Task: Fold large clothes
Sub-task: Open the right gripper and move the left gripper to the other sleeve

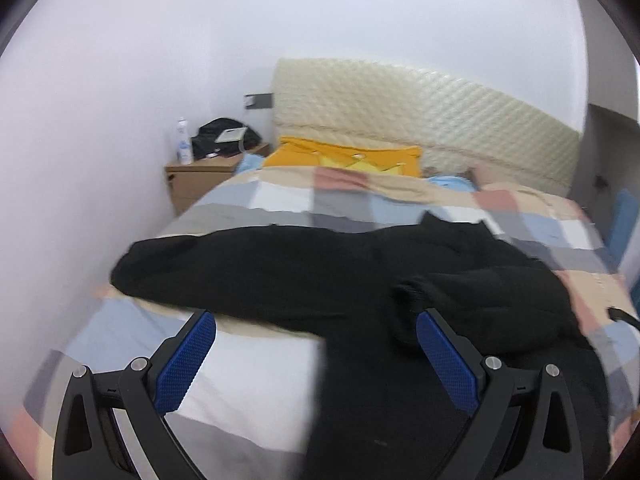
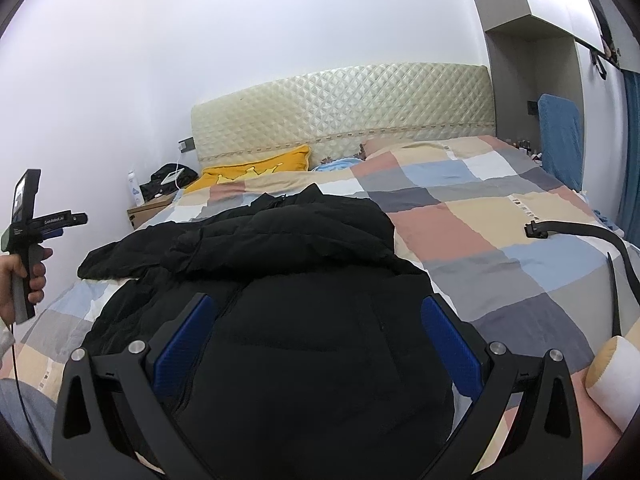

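right wrist view has the black jacket (image 2: 280,280) spread across the near half of the bed (image 2: 500,216), one sleeve (image 2: 132,252) trailing out to the left, and to my eye the thing to do well now is take that sleeve near its cuff, with a full bite of the padded cloth, and lay it flat over the body without dragging the rest askew. the right gripper (image 2: 316,334) hovers low over the jacket's front, jaws wide apart and holding nothing. the left gripper (image 1: 316,344) is just as wide and empty, held level off the bed's left edge in the person's left hand (image 2: 24,280).
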The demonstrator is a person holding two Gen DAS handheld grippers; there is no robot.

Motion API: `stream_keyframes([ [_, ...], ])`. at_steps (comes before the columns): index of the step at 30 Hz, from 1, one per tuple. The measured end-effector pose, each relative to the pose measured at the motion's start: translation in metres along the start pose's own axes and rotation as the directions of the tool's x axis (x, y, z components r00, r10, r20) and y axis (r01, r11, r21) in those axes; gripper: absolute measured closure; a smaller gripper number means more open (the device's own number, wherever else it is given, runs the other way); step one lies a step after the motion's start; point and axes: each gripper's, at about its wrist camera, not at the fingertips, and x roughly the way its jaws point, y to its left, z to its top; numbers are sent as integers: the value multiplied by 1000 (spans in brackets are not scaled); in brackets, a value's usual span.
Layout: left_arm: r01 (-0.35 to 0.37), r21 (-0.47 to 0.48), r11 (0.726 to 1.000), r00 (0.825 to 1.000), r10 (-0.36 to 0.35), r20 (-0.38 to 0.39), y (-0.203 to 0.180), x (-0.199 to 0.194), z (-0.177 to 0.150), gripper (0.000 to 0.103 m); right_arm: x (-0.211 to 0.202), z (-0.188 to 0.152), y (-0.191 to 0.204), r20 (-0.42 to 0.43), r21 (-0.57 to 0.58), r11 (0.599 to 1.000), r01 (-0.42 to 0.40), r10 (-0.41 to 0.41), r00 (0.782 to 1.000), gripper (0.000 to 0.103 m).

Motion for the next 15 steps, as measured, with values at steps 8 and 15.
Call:
stream_keyframes([
  [8, -17, -161, 987, 994, -1, -111, 105, 81, 2, 1, 17, 0, 8, -47, 28, 999, 25, -23, 999, 0],
  [15, -63, -361, 930, 982, -7, -191, 204, 156, -19, 1, 33, 3, 19, -86, 13, 997, 73, -71, 994, 0],
])
